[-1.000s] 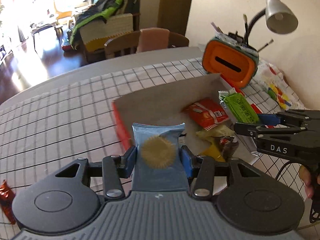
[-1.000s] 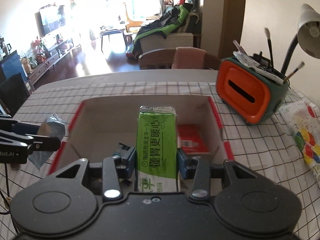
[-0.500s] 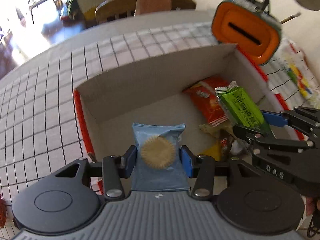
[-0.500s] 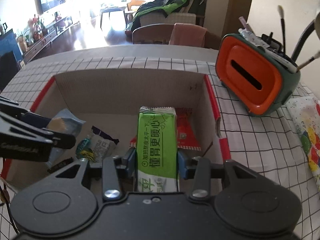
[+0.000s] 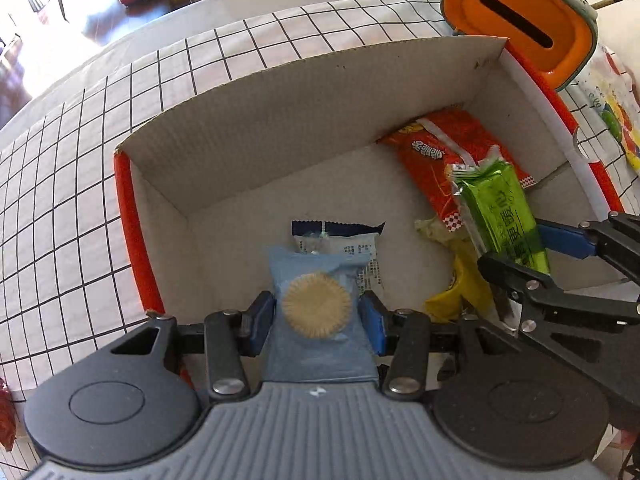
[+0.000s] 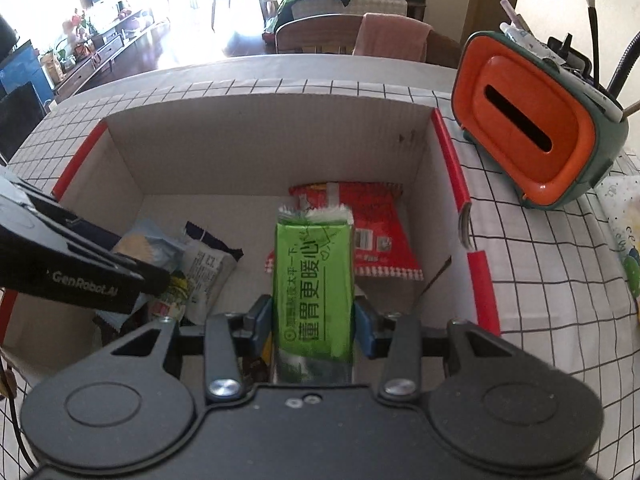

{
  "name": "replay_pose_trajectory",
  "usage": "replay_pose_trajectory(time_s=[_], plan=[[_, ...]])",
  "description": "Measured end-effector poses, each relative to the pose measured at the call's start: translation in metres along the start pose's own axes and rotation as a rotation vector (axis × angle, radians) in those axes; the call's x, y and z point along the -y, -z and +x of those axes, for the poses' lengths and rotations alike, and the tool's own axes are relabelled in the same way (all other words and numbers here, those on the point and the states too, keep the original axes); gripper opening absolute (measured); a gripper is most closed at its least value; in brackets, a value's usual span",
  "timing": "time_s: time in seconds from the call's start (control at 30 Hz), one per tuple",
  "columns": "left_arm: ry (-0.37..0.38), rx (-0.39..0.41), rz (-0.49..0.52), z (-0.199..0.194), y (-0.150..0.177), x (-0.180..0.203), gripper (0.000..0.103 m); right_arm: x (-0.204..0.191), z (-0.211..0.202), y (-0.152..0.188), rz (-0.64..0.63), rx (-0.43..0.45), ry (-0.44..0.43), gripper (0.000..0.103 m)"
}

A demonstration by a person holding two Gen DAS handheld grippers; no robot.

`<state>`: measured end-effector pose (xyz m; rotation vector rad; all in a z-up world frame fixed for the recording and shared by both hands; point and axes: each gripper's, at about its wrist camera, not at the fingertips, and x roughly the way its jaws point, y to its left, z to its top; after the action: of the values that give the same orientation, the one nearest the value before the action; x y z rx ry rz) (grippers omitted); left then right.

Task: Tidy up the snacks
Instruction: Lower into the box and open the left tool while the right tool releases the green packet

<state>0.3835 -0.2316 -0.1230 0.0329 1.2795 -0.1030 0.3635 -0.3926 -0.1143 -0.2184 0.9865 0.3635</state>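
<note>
My left gripper is shut on a blue cookie packet and holds it over the near left part of a red-edged cardboard box. My right gripper is shut on a green snack packet over the box's right half. The green packet and right gripper also show in the left wrist view. The left gripper shows in the right wrist view. On the box floor lie a red packet, a white and dark packet and a yellow wrapper.
The box stands on a checked tablecloth. An orange and green desk holder with brushes stands right of the box. A colourful printed bag lies at the far right. A red packet lies at the left edge. A chair stands behind the table.
Both grippers have moved forward and down over the box with their packets held. The box interior now fills both views.
</note>
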Motion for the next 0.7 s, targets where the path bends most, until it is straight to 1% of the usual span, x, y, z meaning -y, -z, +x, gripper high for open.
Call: replay_pose_trajectory(time_s=[0.13,0.27,0.5,0.7], plan=[[0.001,0.009,0.008,-0.001,0.002,0.001,0.047,0.002,-0.001,0.000,0.025,-0.002,-0.014,0.042],[0.019,0.030,0.002,-0.006,0.004,-0.001,0.050,0.002,-0.008,0.000,0.035,0.012,-0.023,0.042],[0.061,0.114,-0.025,-0.031,0.012,-0.010,0.053,0.002,-0.030,0.001,0.062,0.052,-0.049,0.043],[0.085,0.179,-0.027,-0.058,0.024,-0.018,0.055,-0.005,-0.055,0.002,0.068,0.102,-0.064,0.043]])
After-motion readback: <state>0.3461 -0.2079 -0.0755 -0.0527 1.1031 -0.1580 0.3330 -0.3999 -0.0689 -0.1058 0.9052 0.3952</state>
